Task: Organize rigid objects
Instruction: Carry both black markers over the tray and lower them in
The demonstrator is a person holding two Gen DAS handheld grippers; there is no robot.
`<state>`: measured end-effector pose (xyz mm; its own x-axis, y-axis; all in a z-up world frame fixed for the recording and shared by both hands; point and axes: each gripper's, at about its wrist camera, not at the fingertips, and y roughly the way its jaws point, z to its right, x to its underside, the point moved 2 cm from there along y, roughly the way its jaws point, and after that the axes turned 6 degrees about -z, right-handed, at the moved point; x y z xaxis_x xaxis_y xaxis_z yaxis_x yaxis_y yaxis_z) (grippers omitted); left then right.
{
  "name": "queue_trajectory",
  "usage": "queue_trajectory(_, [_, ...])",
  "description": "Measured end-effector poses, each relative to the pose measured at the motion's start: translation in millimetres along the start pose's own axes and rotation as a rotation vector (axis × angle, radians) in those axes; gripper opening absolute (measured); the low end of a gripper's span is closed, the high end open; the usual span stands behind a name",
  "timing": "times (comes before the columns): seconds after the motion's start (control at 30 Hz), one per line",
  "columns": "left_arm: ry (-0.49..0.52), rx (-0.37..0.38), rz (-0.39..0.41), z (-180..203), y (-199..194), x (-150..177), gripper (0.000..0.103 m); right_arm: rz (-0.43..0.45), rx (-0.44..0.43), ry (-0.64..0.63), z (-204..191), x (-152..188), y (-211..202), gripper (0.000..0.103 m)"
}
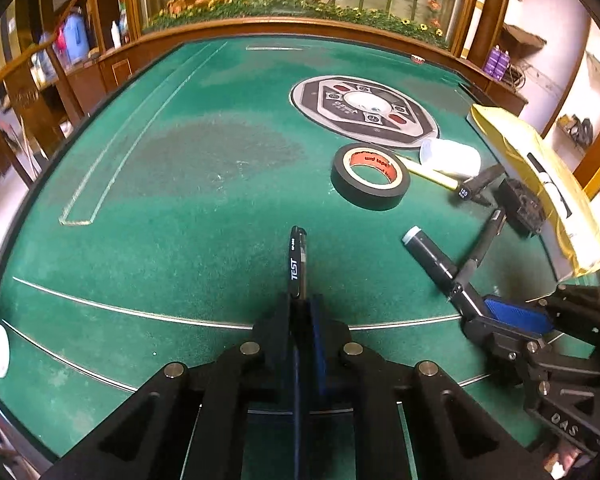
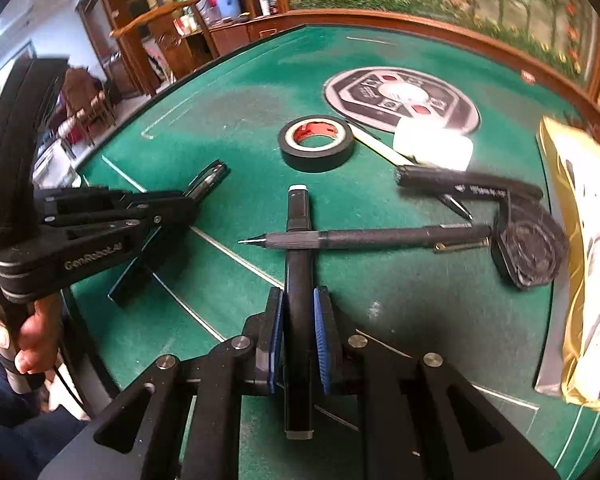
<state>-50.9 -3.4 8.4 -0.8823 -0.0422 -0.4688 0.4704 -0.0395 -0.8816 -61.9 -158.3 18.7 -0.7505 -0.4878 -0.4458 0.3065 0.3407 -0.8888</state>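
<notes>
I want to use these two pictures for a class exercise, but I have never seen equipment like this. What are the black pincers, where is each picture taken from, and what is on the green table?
No robot here: a person holds a two-finger gripper in each hand, each carrying a forward-looking camera. One picture looks along the left gripper, shut on a black pen. The other looks along the right gripper, shut on a thick black marker; a thin pen lies across that marker. On the green table lie a roll of black tape, a white cup on its side and a yellow bag.
</notes>
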Motion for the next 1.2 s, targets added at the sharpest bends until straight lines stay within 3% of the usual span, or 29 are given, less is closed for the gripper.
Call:
queue_trajectory(0.17, [-0.04, 0.084, 0.01, -10, -7, -3, 0.01, 0.001, -0.122, 0.018, -10, 1, 0, 0.014])
queue_trajectory(0.43, [-0.092, 0.155, 0.053, -25, -31, -8, 0.01, 0.064, -0.345, 0.056, -16, -2, -18, 0.015])
queue_trajectory(0.73, [-0.031, 0.193, 0.059, 5, -40, -14, 0.01, 0.123, -0.314, 0.152, 13, 3, -29, 0.014])
queue_trajectory(1.03, [0.08, 0.25, 0.066, 71, -55, -33, 0.009, 0.199, -0.316, 0.279, 66, 20, -53, 0.014])
queue_trajectory(1.2, [0.142, 0.307, 0.056, 118, -60, -54, 0.009, 0.283, -0.267, 0.356, 109, 29, -86, 0.014])
